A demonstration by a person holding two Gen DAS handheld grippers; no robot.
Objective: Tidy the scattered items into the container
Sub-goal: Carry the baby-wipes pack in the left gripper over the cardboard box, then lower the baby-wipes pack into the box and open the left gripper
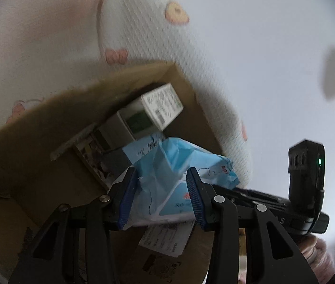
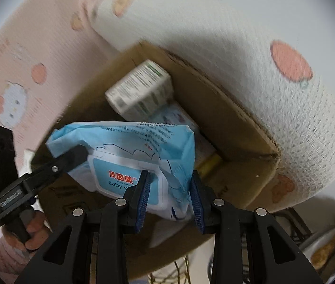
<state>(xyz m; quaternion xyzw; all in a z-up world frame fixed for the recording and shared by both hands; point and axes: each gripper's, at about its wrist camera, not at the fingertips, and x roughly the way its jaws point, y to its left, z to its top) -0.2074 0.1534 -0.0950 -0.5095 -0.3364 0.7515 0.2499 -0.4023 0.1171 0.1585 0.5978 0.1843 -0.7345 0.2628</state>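
Nearest the lens in both wrist views is the blue pack of baby wipes [image 2: 129,151], held between the two grippers over the open cardboard box [image 2: 217,108]. The right gripper [image 2: 169,198] has its blue pads closed on the pack's near edge, beside the white flip lid. The left gripper [image 1: 160,196] clamps the crumpled opposite end; in the right wrist view one of its black fingers lies across the pack's far left corner. Beyond the fingertips, deeper in the box, a white carton [image 2: 141,90] lies tilted against the wall, with other flat packets under it. A patterned white cloth [image 2: 274,90] drapes around the box's outside.

Judging by this, the step in hand is lowering the wipes into the container. The next move likely calls for bringing the pack down just in front of the carton, then opening both jaws together so it drops flat and does not catch on the box wall
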